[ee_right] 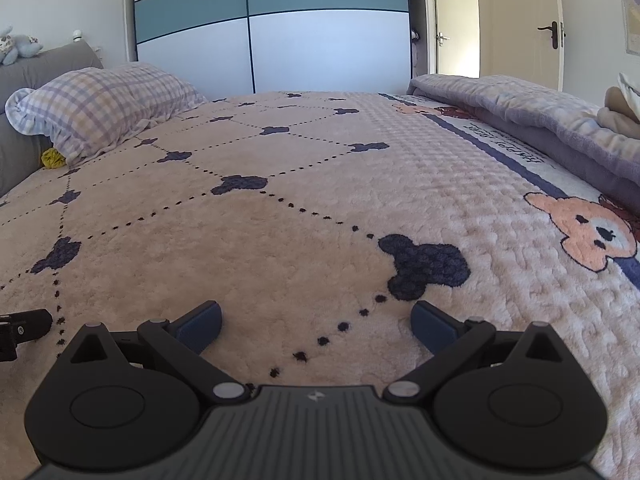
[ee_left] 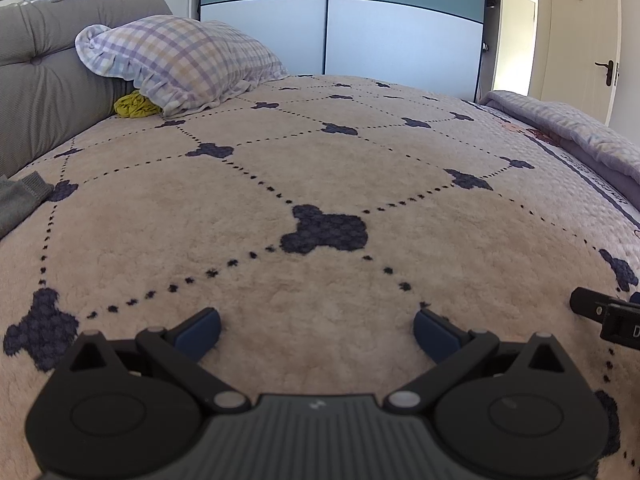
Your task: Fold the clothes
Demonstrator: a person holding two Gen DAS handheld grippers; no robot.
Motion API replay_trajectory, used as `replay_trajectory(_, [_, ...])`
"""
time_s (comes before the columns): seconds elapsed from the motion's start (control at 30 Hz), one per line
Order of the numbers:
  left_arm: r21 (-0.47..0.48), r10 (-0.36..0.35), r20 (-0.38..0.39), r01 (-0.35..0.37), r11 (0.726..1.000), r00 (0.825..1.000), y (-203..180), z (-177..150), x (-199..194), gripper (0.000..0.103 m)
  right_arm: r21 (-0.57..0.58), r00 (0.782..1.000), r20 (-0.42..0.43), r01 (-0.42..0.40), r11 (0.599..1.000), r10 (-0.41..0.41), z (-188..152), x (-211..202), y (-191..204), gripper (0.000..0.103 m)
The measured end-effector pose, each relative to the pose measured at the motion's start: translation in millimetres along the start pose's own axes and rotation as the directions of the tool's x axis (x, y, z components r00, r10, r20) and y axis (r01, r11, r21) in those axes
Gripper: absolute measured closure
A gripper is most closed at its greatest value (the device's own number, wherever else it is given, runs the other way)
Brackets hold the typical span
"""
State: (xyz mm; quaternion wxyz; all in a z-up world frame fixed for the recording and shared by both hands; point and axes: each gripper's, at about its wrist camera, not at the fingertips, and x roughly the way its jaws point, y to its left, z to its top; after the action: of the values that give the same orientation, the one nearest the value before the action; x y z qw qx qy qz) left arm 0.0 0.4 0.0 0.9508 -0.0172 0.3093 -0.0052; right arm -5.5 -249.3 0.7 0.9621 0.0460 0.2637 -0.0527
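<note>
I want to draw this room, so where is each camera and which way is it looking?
Left wrist: sits on the left gripper, low over the blanket, looking across the bed at the checked pillow and wardrobe; its open jaws show, plus the right gripper's tip.
Right wrist: sits on the right gripper, facing the same way; its open jaws show, the folded quilt on the right.
Both share pillow, wardrobe, blanket.

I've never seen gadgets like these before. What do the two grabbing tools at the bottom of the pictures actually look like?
Both look alike. The left gripper and the right gripper each have a matte black body with a ribbed grey centre plate bearing a small pale logo, two round black discs at the sides, and black linkage bars with silvery pivot pins. Each ends in two dark blue fingertips. No cables, hands or sleeves show.
</note>
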Motion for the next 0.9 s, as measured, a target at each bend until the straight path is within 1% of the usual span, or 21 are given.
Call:
replay_trajectory(0.23, [-0.001,-0.001,-0.001,0.001,1.0,1.0,3,0,0,0.0,-0.004,1.0,-0.005,0.004,1.0,-0.004,1,1,1,0.0])
replay_trajectory(0.33, [-0.002,-0.002,-0.001,0.002,1.0,1.0,0,0,-1,0.0,0.004,1.0,-0.023,-0.004,1.0,0.004,2,2,-1,0.0])
replay_trajectory(0.43, [-0.002,-0.002,-0.001,0.002,1.0,1.0,1,0,-1,0.0,0.017,0.999,-0.041,-0.028,0.999,0.028,4,0,-5,0.0])
replay_trajectory(0.5, [-0.002,-0.002,-0.001,0.002,1.0,1.0,0,0,-1,0.0,0.024,0.996,-0.063,-0.066,0.998,0.067,5,-3,-11,0.0])
replay_trajectory(0.57, [-0.002,-0.002,-0.001,0.002,1.0,1.0,1,0,-1,0.0,0.083,0.991,-0.067,-0.107,0.991,0.112,5,-12,-25,0.0])
replay_trajectory(0.6, [-0.002,-0.002,-0.001,0.002,1.0,1.0,1,0,-1,0.0,0.128,0.99,-0.055,-0.123,0.984,0.131,2,-18,-34,0.0])
replay_trajectory(0.7, [-0.001,-0.001,-0.002,0.001,1.0,1.0,1,0,-1,0.0,0.269,0.985,0.017,-0.171,0.948,0.173,-11,-38,-60,0.0])
replay_trajectory(0.73, [0.007,0.003,-0.003,-0.003,1.0,1.0,0,-1,-1,0.0,0.313,0.984,0.035,-0.177,0.933,0.175,-16,-42,-66,0.0])
replay_trajectory(0.77, [0.012,0.007,-0.003,-0.007,1.0,1.0,-2,0,-1,0.0,0.33,0.984,0.033,-0.178,0.927,0.177,-18,-43,-69,0.0])
replay_trajectory(0.83, [0.001,-0.001,-0.002,0.001,1.0,1.0,1,0,-1,0.0,0.298,0.986,0.013,-0.16,0.941,0.164,-16,-43,-62,0.0])
replay_trajectory(0.9, [-0.005,-0.005,-0.002,0.005,1.0,1.0,2,0,-1,0.0,0.251,0.992,-0.004,-0.123,0.96,0.128,-16,-42,-50,0.0])
